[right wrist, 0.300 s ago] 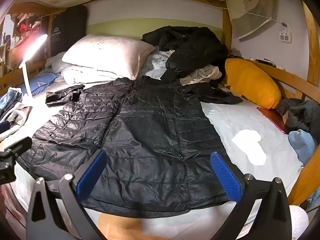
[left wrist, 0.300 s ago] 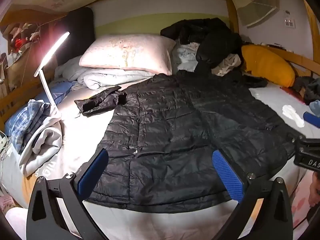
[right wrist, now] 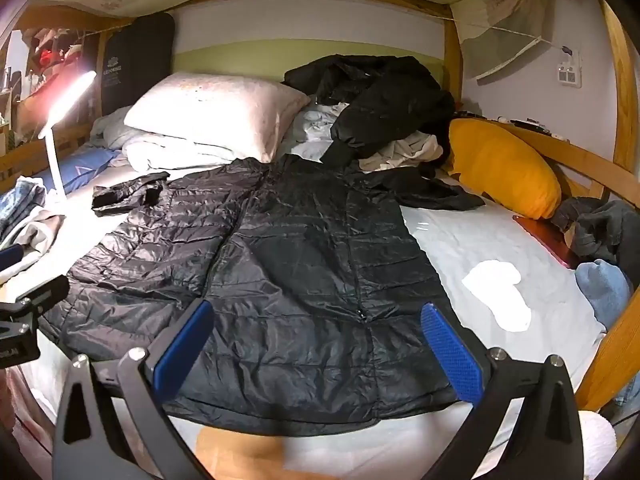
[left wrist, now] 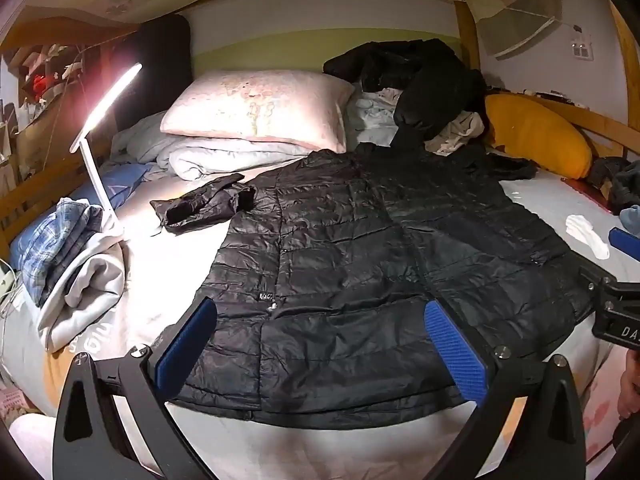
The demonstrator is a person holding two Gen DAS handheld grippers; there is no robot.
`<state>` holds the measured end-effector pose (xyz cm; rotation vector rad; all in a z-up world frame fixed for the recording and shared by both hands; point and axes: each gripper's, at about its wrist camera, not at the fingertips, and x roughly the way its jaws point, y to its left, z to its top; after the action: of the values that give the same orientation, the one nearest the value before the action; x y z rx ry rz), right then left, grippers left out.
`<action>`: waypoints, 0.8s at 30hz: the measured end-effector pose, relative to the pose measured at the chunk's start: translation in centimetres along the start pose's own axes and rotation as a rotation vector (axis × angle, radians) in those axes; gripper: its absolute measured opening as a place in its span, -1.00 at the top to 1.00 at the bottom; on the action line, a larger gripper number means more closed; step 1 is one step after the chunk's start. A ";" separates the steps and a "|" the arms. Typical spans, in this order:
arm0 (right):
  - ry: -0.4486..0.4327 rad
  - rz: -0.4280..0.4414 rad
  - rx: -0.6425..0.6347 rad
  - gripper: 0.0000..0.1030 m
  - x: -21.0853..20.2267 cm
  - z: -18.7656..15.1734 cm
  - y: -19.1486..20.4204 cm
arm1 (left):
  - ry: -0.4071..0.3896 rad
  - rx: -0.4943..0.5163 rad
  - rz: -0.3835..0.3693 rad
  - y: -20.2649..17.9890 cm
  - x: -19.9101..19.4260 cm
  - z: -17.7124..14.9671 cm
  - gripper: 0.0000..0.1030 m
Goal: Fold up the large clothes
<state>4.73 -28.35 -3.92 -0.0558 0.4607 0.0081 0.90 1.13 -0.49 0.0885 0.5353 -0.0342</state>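
- Left gripper (left wrist: pixel 320 340) and right gripper (right wrist: pixel 318 338): blue-padded jaws spread wide, empty, above the near hem.
- Black quilted jacket (left wrist: pixel 360 264) lies flat mid-bed; a small white label (left wrist: pixel 265 297) near its left seam, unreadable.
- Far: pillow (left wrist: pixel 256 108), lit lamp (left wrist: pixel 108 100).

Dim room, lit mostly by one LED desk lamp (left wrist: pixel 110 100) at left, its bar blown out with pinkish glare spilling onto the wall and overexposing the bed sheet (left wrist: pixel 172 256) and pillow (right wrist: pixel 212 112) beside it. The black puffer jacket (left wrist: pixel 360 248) shows only faint sheen and loses detail toward the right. Strong fisheye bending at edges, dark vignette corners, frames sharp without motion blur.
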 end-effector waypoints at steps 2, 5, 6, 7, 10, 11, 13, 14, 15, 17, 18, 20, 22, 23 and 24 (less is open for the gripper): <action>-0.001 -0.008 -0.011 -1.00 0.2 0.0 0.0 | -0.007 0.009 0.018 -0.7 0.1 -0.2 -1.00; -0.005 -0.015 0.002 -1.00 -0.1 -0.2 0.1 | 0.000 0.007 0.015 -0.4 0.5 -0.2 -1.00; -0.003 -0.010 0.006 -1.00 -0.1 -0.3 0.1 | -0.004 0.007 0.018 -0.7 0.3 -0.2 -1.00; -0.001 -0.005 0.010 -1.00 -0.1 -0.2 0.0 | -0.008 0.008 0.020 -0.9 0.0 -0.3 -1.00; -0.002 -0.006 0.001 -1.00 -0.1 -0.3 0.1 | -0.017 0.012 0.029 -1.0 -0.1 -0.2 -1.00; -0.002 -0.010 -0.004 -1.00 -0.1 -0.3 0.1 | -0.021 0.013 0.033 -1.0 -0.2 -0.1 -1.00; 0.004 -0.008 -0.010 -1.00 -0.1 -0.3 0.2 | -0.026 0.006 0.030 -0.9 -0.3 -0.1 -1.00; 0.008 -0.003 -0.009 -1.00 0.0 -0.3 0.2 | -0.025 -0.002 0.024 -0.7 -0.3 -0.1 -1.00; 0.013 0.000 -0.007 -1.00 0.1 -0.3 0.2 | -0.022 -0.013 0.019 -0.5 -0.3 0.0 -1.00; 0.022 0.008 -0.003 -1.00 0.2 -0.3 0.2 | -0.015 -0.036 0.001 -0.2 -0.3 0.0 -1.00; 0.021 0.010 -0.002 -1.00 0.1 -0.3 0.2 | -0.008 -0.044 -0.016 0.0 -0.2 0.0 -1.00; 0.017 0.006 -0.008 -1.00 0.0 -0.3 0.3 | 0.005 -0.052 -0.034 0.3 -0.1 0.1 -1.00; 0.015 0.003 -0.012 -1.00 0.0 -0.3 0.3 | -0.003 -0.045 -0.011 0.3 -0.2 0.1 -1.00; 0.014 0.003 -0.012 -1.00 0.0 -0.3 0.3 | -0.011 -0.039 -0.007 0.3 -0.4 0.1 -1.00; 0.015 0.005 -0.011 -1.00 0.0 -0.2 0.3 | -0.017 -0.035 -0.006 0.3 -0.5 0.2 -1.00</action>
<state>4.63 -28.02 -4.14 -0.0659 0.4754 0.0153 0.54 1.38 -0.07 0.0521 0.5188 -0.0309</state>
